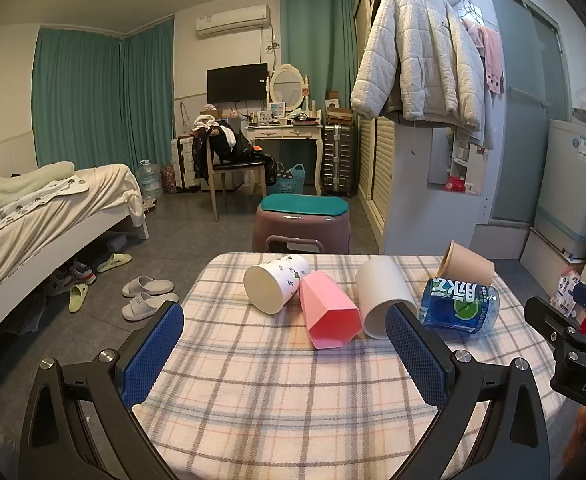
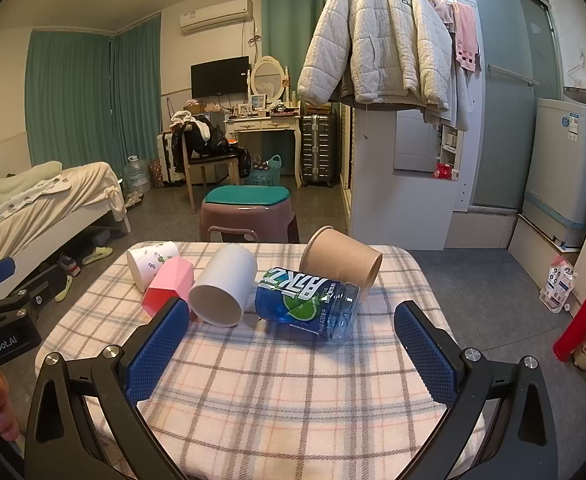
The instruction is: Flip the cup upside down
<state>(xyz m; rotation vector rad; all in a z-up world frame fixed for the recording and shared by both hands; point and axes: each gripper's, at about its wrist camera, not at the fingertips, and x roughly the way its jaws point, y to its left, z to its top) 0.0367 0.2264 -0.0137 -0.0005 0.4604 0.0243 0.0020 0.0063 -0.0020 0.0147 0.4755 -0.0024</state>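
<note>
Several cups lie on their sides in a row on the plaid-covered table: a white cup with leaf print, a pink faceted cup, a plain white cup, a blue-labelled clear plastic cup and a brown paper cup. In the right wrist view they are the printed cup, pink cup, white cup, blue cup and brown cup. My left gripper is open and empty, short of the pink and white cups. My right gripper is open and empty, short of the blue cup.
A purple stool with a teal cushion stands just beyond the table. A bed is at the left, slippers on the floor. A white cabinet with a hanging jacket stands at the right. A red bottle stands on the floor.
</note>
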